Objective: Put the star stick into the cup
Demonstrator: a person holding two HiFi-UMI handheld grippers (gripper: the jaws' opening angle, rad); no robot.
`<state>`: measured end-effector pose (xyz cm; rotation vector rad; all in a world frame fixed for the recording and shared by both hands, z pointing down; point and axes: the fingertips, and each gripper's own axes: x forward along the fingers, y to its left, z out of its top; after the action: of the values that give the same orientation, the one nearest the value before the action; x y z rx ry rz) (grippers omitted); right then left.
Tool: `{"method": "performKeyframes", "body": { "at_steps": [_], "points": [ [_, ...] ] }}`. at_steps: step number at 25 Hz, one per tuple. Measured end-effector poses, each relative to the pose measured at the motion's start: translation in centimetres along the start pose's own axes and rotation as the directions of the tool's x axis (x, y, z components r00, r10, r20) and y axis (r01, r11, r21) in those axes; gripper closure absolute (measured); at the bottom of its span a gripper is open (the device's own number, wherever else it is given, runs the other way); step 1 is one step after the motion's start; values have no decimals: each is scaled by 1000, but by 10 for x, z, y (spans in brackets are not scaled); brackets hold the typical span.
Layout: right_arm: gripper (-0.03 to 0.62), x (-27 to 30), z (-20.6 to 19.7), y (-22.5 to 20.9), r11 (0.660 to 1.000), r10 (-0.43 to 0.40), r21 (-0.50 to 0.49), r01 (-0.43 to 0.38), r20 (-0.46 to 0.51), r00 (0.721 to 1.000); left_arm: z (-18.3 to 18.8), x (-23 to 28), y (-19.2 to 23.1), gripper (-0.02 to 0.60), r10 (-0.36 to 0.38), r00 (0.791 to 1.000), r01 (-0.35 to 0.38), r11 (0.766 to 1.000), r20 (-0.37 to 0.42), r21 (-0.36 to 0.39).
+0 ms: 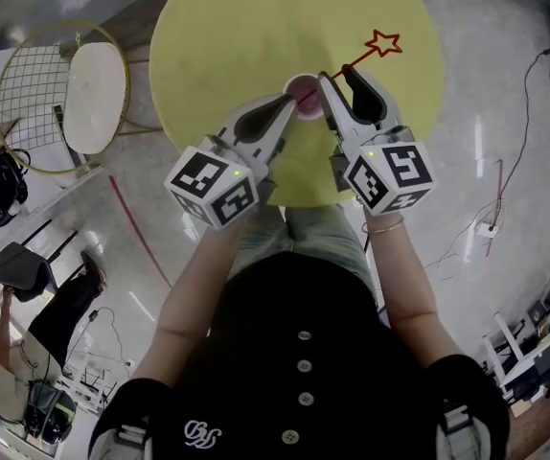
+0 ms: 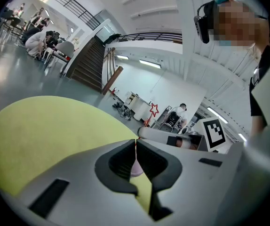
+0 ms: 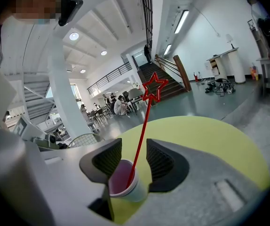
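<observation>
A white cup (image 1: pixel 302 90) with a pink inside stands near the front of the round yellow table (image 1: pixel 227 36). The red star stick (image 3: pixel 142 138) stands in the cup (image 3: pixel 125 186) and leans away, its star (image 1: pixel 384 42) out over the table. My right gripper (image 3: pixel 134 148) is open, its pads on either side of the stick without touching it, just above the cup. It comes in from the right in the head view (image 1: pixel 338 78). My left gripper (image 2: pixel 136 145) is shut on the cup's rim (image 2: pixel 137 167) from the left (image 1: pixel 291 103).
A wire chair with a white seat (image 1: pixel 96 82) stands left of the table, with a black bag (image 1: pixel 2 185) on the floor beyond it. A cable and power strip (image 1: pixel 489 226) lie on the floor to the right. A person (image 1: pixel 45 333) sits at lower left.
</observation>
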<state>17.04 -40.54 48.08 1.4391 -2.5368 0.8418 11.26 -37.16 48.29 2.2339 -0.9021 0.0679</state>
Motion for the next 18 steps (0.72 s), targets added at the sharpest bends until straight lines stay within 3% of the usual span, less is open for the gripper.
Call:
{"method": "performKeyframes", "body": {
  "at_steps": [7,18],
  "points": [
    [414,-12,6,0,997,-69,-24,69,10,998,5,-5,-10,566,-37,999,36,999,15,18],
    [404,-47,14,40,993,-110,-26,112,72,991,9,-45,-39,566,-110,994,108,989,15,98]
  ]
}}
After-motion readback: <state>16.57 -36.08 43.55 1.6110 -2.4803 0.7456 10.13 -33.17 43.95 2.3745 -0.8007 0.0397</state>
